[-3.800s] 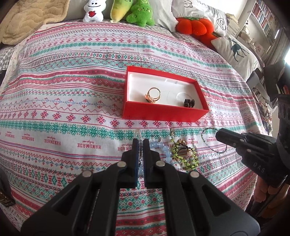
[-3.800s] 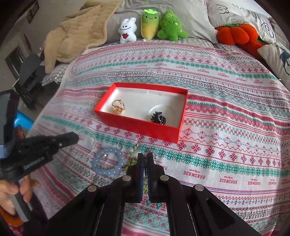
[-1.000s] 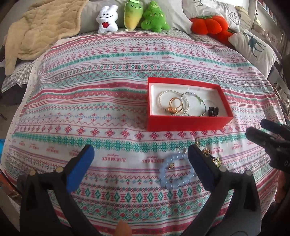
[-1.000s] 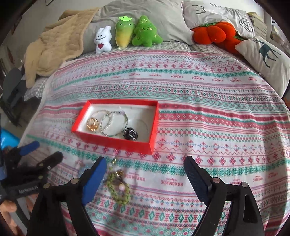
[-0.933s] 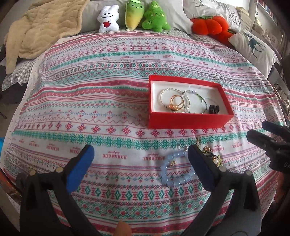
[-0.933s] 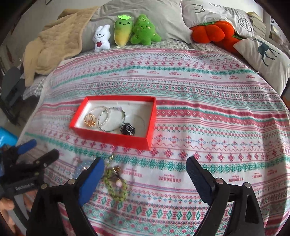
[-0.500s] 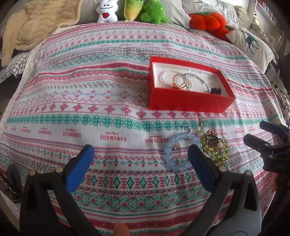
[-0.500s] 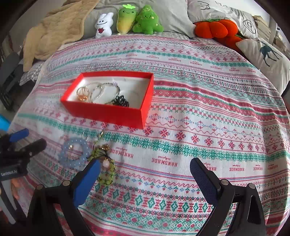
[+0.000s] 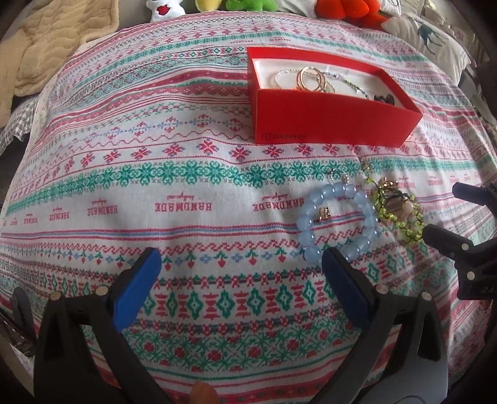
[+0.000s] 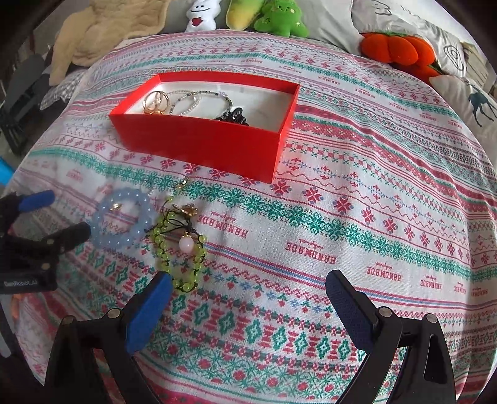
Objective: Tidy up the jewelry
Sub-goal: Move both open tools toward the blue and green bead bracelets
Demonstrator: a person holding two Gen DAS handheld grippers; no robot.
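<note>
A red box point(image 9: 326, 115) point(image 10: 198, 140) on the patterned bedspread holds gold rings point(image 9: 310, 77), thin bead bracelets point(image 10: 198, 99) and a black hair clip point(image 10: 233, 115). In front of it lie a light blue bead bracelet point(image 9: 310, 211) point(image 10: 102, 223) and a green bead bracelet point(image 9: 407, 230) point(image 10: 161, 258) with a pink bead. My left gripper point(image 9: 240, 273) is open and empty, its right finger close to the blue bracelet. My right gripper point(image 10: 248, 290) is open and empty, its left finger beside the green bracelet.
The patterned bedspread point(image 9: 155, 186) covers the bed. Plush toys point(image 10: 264, 15), an orange pumpkin cushion point(image 10: 400, 52), pillows and a beige blanket point(image 9: 46, 46) lie along the far edge. Each gripper shows at the other view's edge, the right one point(image 9: 459, 217) and the left one point(image 10: 43, 217).
Both grippers have moved lower and closer to the bracelets on the bedspread. Earlier both were shut; the box has gained thin bracelets since then. Both jaws stay open.
</note>
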